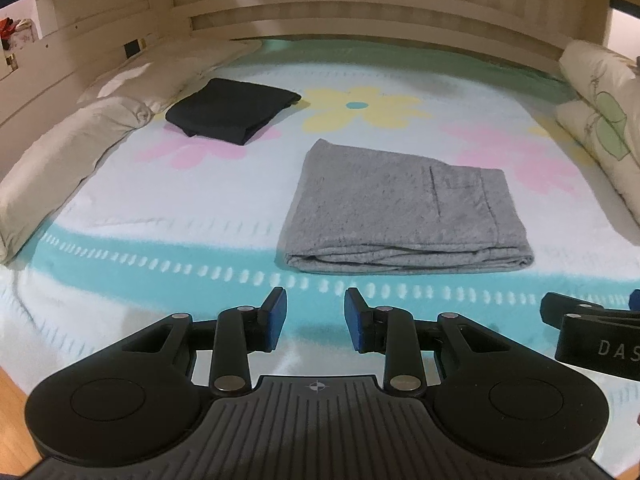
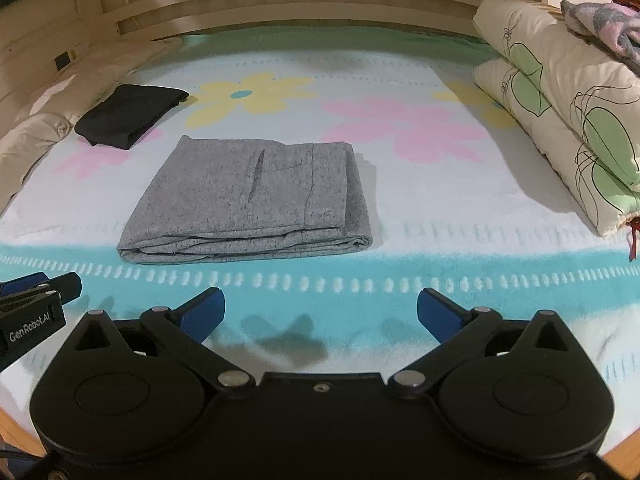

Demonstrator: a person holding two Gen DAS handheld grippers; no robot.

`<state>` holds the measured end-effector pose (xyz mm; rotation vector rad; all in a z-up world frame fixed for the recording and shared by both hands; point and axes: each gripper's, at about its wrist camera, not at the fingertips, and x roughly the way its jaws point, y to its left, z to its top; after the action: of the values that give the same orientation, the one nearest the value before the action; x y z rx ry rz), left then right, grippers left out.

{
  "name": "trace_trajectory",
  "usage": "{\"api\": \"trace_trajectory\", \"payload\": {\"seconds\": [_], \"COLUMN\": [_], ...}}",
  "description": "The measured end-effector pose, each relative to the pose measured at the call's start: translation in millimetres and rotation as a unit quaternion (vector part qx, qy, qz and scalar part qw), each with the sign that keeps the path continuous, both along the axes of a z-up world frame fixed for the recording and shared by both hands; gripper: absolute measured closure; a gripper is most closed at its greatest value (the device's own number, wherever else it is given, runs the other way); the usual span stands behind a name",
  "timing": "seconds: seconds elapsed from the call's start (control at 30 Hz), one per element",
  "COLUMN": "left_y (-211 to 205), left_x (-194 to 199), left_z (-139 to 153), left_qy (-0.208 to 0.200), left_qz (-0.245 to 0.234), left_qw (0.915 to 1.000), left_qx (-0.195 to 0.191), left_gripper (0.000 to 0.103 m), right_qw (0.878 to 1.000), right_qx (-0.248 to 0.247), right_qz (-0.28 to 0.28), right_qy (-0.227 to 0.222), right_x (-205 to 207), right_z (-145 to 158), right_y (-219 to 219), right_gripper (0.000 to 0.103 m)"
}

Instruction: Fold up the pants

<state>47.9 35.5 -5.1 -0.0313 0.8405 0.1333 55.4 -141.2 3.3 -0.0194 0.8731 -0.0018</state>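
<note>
- The grey pants [image 1: 404, 210] lie folded into a flat, layered rectangle on the bed [image 1: 200, 208], on its flowered blanket; a pocket seam shows on the top layer.
- The folded edge of the pants faces both hand-held grippers, just beyond the blanket's teal band.
- The left hand-held gripper [image 1: 316, 318] hovers short of the pants, over the teal band; its blue pads [image 1: 276, 318] stand apart with nothing between them and touch no cloth.
- The right hand-held gripper [image 2: 318, 314] also hangs short of the pants, to their right, with its fingers spread wider and nothing between them.
- A black folded garment [image 1: 232, 110] lies beyond the pants to their left, well apart from them.
- A pale rolled quilt [image 1: 72, 148] runs along the bed's edge left of the pants, next to the black garment.
- A folded quilt with green leaf print [image 2: 560, 100] is stacked well to the right of the pants.
- A wooden slatted headboard [image 1: 360, 16] stands beyond the pants.
</note>
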Motion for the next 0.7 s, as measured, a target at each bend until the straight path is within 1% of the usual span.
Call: {"api": "trace_trajectory", "payload": {"seconds": [0.17, 0.7], "left_y": [-0.5, -2.8], "left_x": [-0.1, -0.6], "left_z": [-0.6, -2.0], "left_qy": [0.000, 0.004], "left_qz": [0.004, -0.001], "left_qw": [0.9999, 0.9998], "left_qx": [0.011, 0.017], "left_gripper": [0.072, 0.072], "right_qw": [1.000, 1.000], "right_qx": [-0.001, -0.001], "right_qz": [0.000, 0.004], "right_qy": [0.000, 0.006], "right_x": [-0.3, -0.1], "right_z": [0.7, -0.4], "right_y": [1.0, 1.8], "right_gripper": [0.001, 0.001]}}
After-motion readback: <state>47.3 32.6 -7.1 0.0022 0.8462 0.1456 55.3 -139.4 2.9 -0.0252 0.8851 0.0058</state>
